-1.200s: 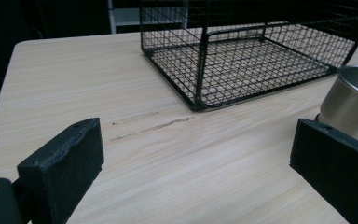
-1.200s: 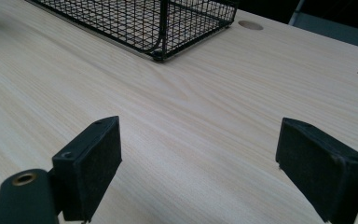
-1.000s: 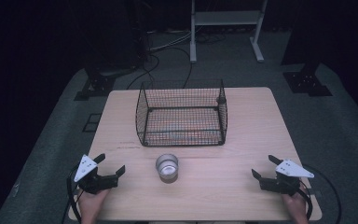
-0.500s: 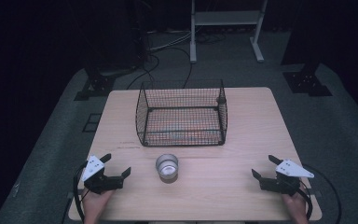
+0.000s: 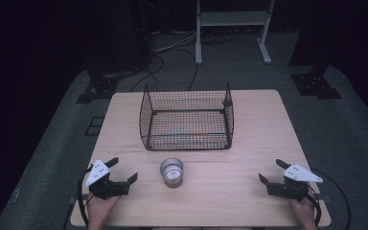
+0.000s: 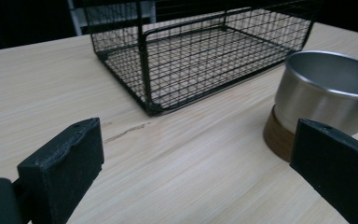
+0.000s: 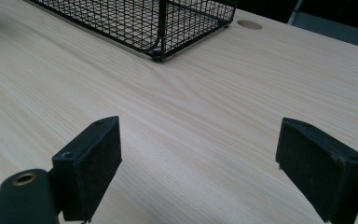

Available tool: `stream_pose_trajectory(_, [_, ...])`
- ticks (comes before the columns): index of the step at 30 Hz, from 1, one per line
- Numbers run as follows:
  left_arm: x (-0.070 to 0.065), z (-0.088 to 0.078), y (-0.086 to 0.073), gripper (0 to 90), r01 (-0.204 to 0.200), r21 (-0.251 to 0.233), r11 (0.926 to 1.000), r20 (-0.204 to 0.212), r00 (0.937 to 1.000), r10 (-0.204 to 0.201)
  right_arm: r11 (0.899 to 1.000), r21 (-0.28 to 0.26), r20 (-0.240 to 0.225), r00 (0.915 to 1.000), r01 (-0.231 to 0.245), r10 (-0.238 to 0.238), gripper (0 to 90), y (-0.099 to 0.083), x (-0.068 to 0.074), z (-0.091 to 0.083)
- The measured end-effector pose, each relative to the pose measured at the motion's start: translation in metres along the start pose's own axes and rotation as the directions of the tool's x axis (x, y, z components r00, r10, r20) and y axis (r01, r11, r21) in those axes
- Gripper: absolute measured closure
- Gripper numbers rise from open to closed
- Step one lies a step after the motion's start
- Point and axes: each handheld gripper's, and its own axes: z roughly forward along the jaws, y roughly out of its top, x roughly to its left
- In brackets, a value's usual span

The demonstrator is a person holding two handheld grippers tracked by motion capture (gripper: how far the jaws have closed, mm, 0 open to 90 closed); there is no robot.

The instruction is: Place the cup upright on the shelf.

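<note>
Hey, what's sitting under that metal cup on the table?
The metal cup stands on a brown round base, seen at its lower edge in the left gripper view. The table beneath that base is covered.

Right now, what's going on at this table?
A person holds a two-jaw gripper in each hand at a wooden table. The left gripper is open and points toward a metal cup standing in front of a black wire basket; the cup is close to it but untouched. The right gripper is open too, resting near the table's right edge, apart from everything. The basket looks empty. Nothing is grasped yet; the left looks the likelier to take the cup.
</note>
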Motion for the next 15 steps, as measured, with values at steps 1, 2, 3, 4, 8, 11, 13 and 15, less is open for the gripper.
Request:
stream_pose_trajectory(1, [-0.0008,0.0004,0.0001,1.8,0.001,-0.003,1.0000,0.008,1.0000,-0.001,1.000,0.001,0.000,1.0000,-0.001,0.001,13.5,0.0000,0.0000,-0.0001])
stream_pose_trajectory(2, [-0.0008,0.0004,0.0001,1.8,0.001,-0.003,1.0000,0.008,1.0000,-0.001,1.000,0.001,0.000,1.0000,-0.001,0.001,13.5,0.0000,0.0000,-0.0001])
stream_pose_trajectory(3, [-0.0022,0.0011,0.0004,1.7,-0.003,-0.003,1.0000,0.017,0.9998,0.003,1.000,0.001,0.000,1.0000,-0.001,0.001,13.5,0.0000,0.0000,-0.0001])
stream_pose_trajectory(4, [-0.0026,0.0013,0.0005,1.7,-0.006,-0.002,1.0000,0.024,0.9997,0.006,1.000,0.001,0.000,1.0000,-0.001,0.001,13.4,0.0000,0.0000,-0.0001])
stream_pose_trajectory(8, [-0.0050,0.0029,0.0005,1.7,-0.009,0.000,1.0000,0.043,0.9990,0.009,1.000,0.001,0.000,1.0000,-0.002,0.002,13.5,0.0000,0.0000,-0.0001])
stream_pose_trajectory(11, [-0.0064,0.0042,0.0007,1.7,-0.016,0.002,0.9999,0.056,0.9983,0.016,1.000,0.000,0.000,1.0000,-0.003,0.003,13.5,0.0000,-0.0001,-0.0001])
stream_pose_trajectory(13, [-0.0077,0.0046,0.0013,1.7,-0.022,0.002,0.9998,0.063,0.9978,0.022,1.000,0.000,0.000,1.0000,-0.002,0.002,13.5,-0.0001,-0.0001,-0.0001])
stream_pose_trajectory(15, [-0.0086,0.0051,0.0016,1.7,-0.027,0.006,0.9996,0.069,0.9973,0.026,1.000,0.000,0.000,1.0000,-0.002,0.002,13.5,0.0000,-0.0001,-0.0002])
